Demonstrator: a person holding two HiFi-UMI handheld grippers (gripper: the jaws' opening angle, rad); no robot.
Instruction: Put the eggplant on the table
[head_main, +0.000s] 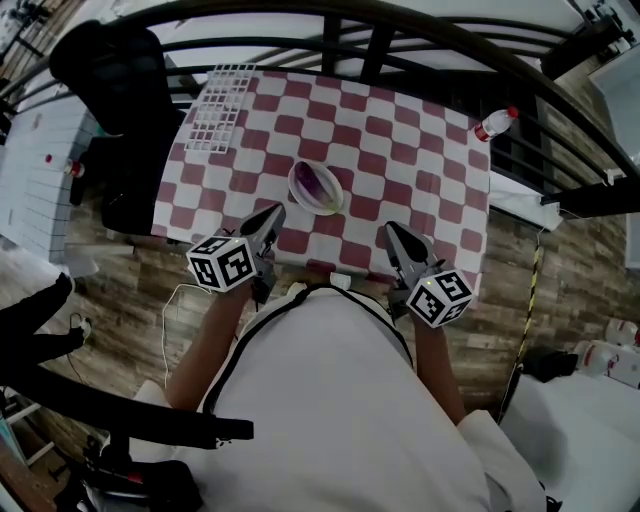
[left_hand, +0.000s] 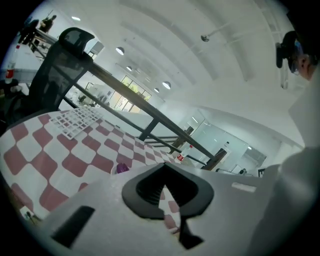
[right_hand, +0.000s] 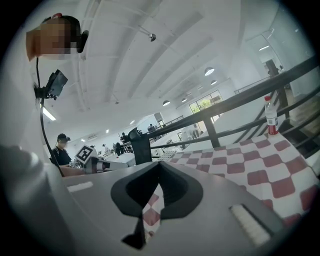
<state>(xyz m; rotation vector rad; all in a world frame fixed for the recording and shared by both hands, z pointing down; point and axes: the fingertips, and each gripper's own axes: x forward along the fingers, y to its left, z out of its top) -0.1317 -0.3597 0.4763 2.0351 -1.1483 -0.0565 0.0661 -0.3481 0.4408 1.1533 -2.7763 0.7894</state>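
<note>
Status: holding left hand-held gripper (head_main: 272, 214) clenched and empty at near edge of red-and-white checkered surface (head_main: 400, 140); holding right hand-held gripper (head_main: 390, 232) likewise clenched, empty. Locating purple eggplant (head_main: 322, 183) inside white round bowl (head_main: 299, 192), mid-surface, ahead of both.

Only a purple sliver of the eggplant (left_hand: 122, 168) clears the grey body of the left gripper (left_hand: 163, 189) in that gripper's own view; the rest is hidden behind it. From the head view, the person's torso (head_main: 330, 400) covers the near edge of the checkered table (head_main: 420, 150). The label on the bottle (head_main: 497, 123) is too small to read. In the right gripper view, distant people (right_hand: 120, 145) are too small to make out.
</note>
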